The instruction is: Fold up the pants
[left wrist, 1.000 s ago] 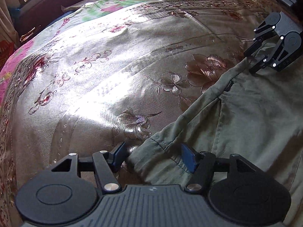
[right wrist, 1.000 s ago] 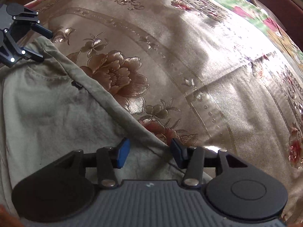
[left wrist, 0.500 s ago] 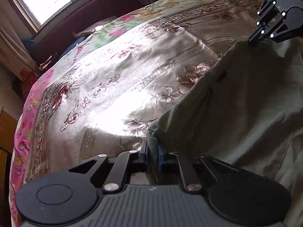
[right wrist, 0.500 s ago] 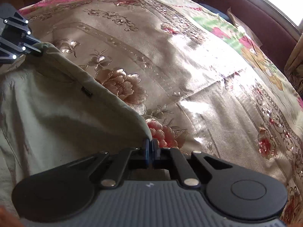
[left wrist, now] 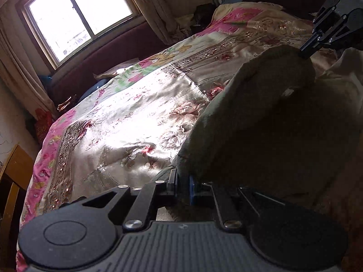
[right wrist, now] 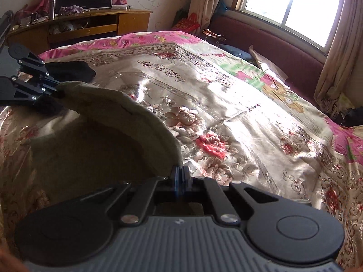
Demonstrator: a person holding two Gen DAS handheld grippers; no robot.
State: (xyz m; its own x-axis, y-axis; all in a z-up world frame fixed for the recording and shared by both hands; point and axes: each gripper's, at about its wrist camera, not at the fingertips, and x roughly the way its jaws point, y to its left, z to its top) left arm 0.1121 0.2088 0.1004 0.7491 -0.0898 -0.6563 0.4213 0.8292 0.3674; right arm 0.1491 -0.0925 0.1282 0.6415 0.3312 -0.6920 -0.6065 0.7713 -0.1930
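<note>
I hold the green pants up over the big shiny bed with both grippers

The bed point(right wrist: 226, 104) fills most of what I see, with a gold flower cover point(left wrist: 127, 122) and pink edges, and a bright window point(left wrist: 74, 15) with curtains sits behind it. The pants point(left wrist: 261, 122) are lifted off the cover and hang like a tent between my two tools, with the top edge curving from one tool to the other. My left gripper point(left wrist: 182, 184) is pinching one corner of the pants edge between its blue pads. My right gripper point(right wrist: 180, 176) has its pads pressed together on the other corner of the pants point(right wrist: 118, 122). A brown wooden cabinet point(right wrist: 86, 25) stands past the far end of the bed
</note>
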